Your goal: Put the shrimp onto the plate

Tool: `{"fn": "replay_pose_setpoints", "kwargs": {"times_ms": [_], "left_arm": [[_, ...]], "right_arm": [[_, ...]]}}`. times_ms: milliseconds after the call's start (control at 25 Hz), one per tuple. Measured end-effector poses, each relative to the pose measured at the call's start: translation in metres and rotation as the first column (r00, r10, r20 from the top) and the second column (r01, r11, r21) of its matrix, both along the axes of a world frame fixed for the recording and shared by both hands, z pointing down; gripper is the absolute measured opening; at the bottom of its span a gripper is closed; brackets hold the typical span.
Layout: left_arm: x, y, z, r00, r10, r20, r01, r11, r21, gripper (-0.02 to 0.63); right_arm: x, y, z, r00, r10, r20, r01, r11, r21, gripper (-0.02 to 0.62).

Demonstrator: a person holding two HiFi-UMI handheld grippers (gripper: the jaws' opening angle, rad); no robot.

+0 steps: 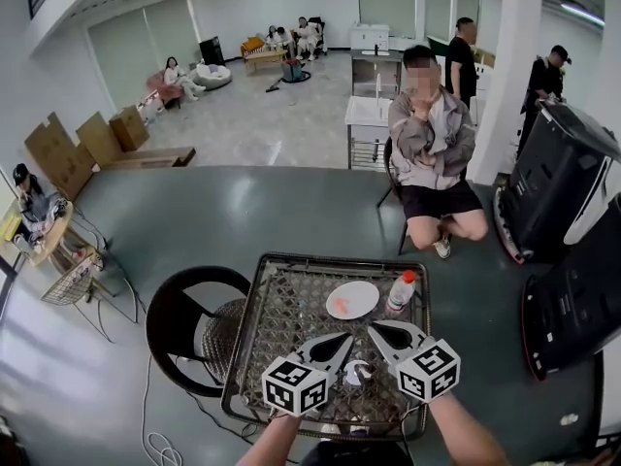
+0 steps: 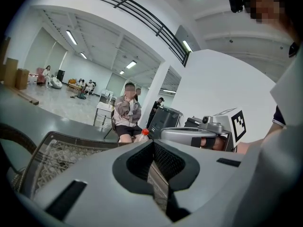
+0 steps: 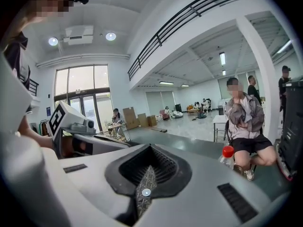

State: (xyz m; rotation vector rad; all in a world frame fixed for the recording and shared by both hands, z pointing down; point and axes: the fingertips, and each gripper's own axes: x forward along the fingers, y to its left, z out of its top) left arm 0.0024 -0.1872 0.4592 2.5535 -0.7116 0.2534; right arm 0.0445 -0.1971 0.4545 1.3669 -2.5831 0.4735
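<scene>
A white plate (image 1: 361,295) lies on the far right part of the metal mesh table (image 1: 281,309). An orange shrimp (image 1: 340,305) rests on the plate's left side. Both grippers hover over the table's near half, short of the plate. My left gripper (image 1: 345,338) is shut with nothing in it, its tips pointing toward the plate. My right gripper (image 1: 373,330) is beside it, also shut and holding nothing. In the gripper views the left gripper (image 2: 153,143) and the right gripper (image 3: 150,148) show only a thin slit of mesh between the jaws.
A clear bottle with a red cap (image 1: 400,292) (image 2: 143,134) (image 3: 227,156) stands right of the plate. A small shiny round object (image 1: 356,373) sits below the grippers. A black round chair (image 1: 184,323) is left of the table, a seated person (image 1: 432,153) beyond it, and black machines (image 1: 563,192) at right.
</scene>
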Motion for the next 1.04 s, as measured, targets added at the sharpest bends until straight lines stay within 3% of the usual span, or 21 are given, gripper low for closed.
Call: {"fn": "replay_pose_setpoints", "kwargs": {"times_ms": [1040], "left_arm": [[-0.019,0.019,-0.018,1.000,0.030,0.006,-0.030,0.999,0.037,0.009]], "right_arm": [[-0.024,0.019,-0.027,0.999,0.028,0.038,-0.030,0.998,0.059,0.005]]}}
